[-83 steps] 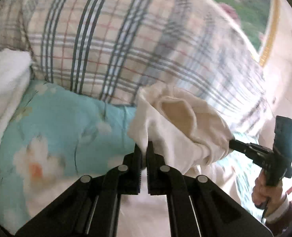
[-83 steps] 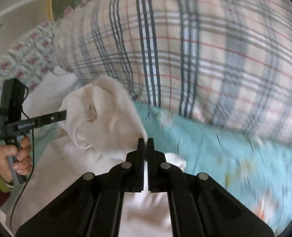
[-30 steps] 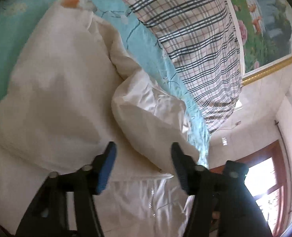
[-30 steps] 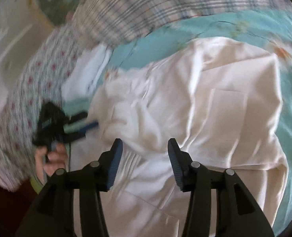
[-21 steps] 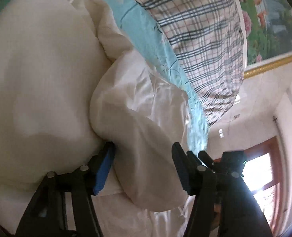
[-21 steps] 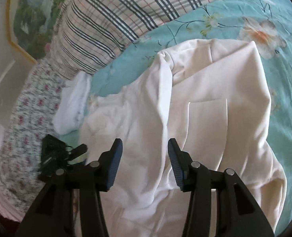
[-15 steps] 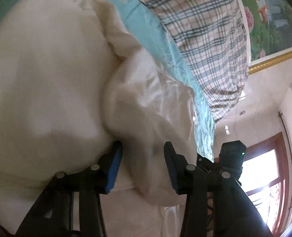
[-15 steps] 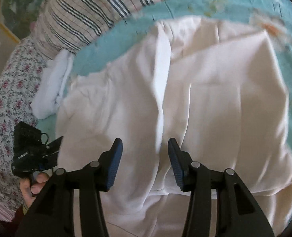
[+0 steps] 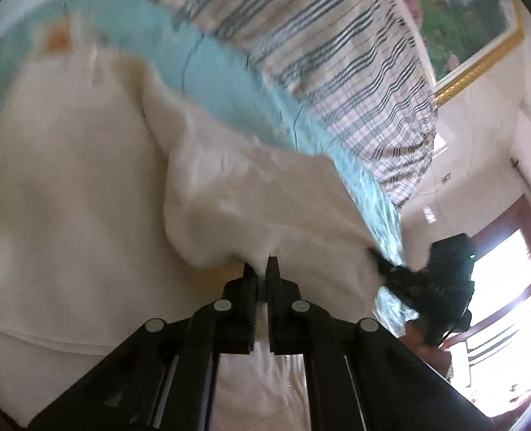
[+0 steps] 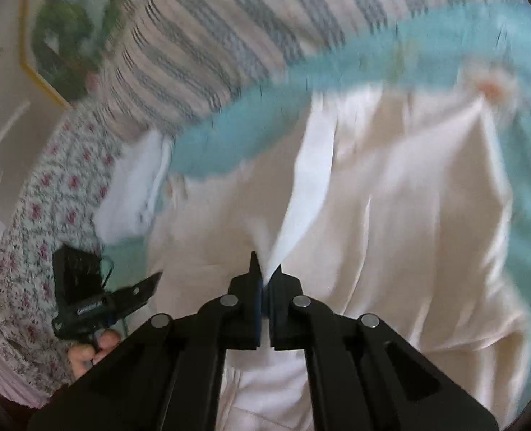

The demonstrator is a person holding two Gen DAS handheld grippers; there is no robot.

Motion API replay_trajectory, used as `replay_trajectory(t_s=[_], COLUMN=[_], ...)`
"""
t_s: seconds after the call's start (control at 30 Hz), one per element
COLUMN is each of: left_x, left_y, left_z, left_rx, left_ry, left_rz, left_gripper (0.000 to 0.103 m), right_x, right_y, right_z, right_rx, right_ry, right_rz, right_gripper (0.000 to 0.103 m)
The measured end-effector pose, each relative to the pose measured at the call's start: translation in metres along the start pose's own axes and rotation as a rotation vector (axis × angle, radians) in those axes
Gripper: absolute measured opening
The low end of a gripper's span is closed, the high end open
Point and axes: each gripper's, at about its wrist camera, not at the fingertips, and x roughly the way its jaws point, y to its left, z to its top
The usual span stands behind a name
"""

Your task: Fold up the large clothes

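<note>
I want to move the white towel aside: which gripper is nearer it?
Left. The left gripper sits just below the white towel at the cream garment's edge; the right gripper pinches a fold farther toward the middle.

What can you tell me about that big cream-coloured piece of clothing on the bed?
The cream garment is a large, soft, wrinkled piece of plain cloth spread over the turquoise floral sheet. One raised fold runs down its middle. The right gripper is shut on the near end of that fold, and the left gripper is shut on a bunched hump of its cloth. Motion blur hides finer details such as seams.
</note>
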Motion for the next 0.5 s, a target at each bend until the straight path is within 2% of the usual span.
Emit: replay_trajectory(t_s=[0.03,0.17,0.23,0.33,0.5], left_x=[-0.003,0.01,0.013,0.001,-0.018], left_y=[0.002,0.027,0.037,0.038,-0.006], left_z=[0.001,-0.01,-0.017,-0.02,-0.009], left_rx=[0.01,-0.02,-0.048,-0.08,-0.002], left_ry=[-0.003,0.068,0.09,0.077,0.035], left_rz=[0.019,0.114,0.136,0.091,-0.001], left_gripper=[0.0,0.0,0.0,0.0,0.0], right_x=[-0.001,0.029,0.039,0.032,-0.002], right_y=[-0.004,-0.028,-0.038,-0.043,-0.029], right_z=[0.002,-0.011,-0.02,-0.019,-0.006], right_rx=[-0.001,0.036,0.067,0.118,0.066], right_ry=[0.002,0.112,0.14,0.135,0.012], right_rz=[-0.015,-0.133,-0.137,-0.101,-0.152], right_gripper=[0.002,0.002,0.003,0.005,0.006])
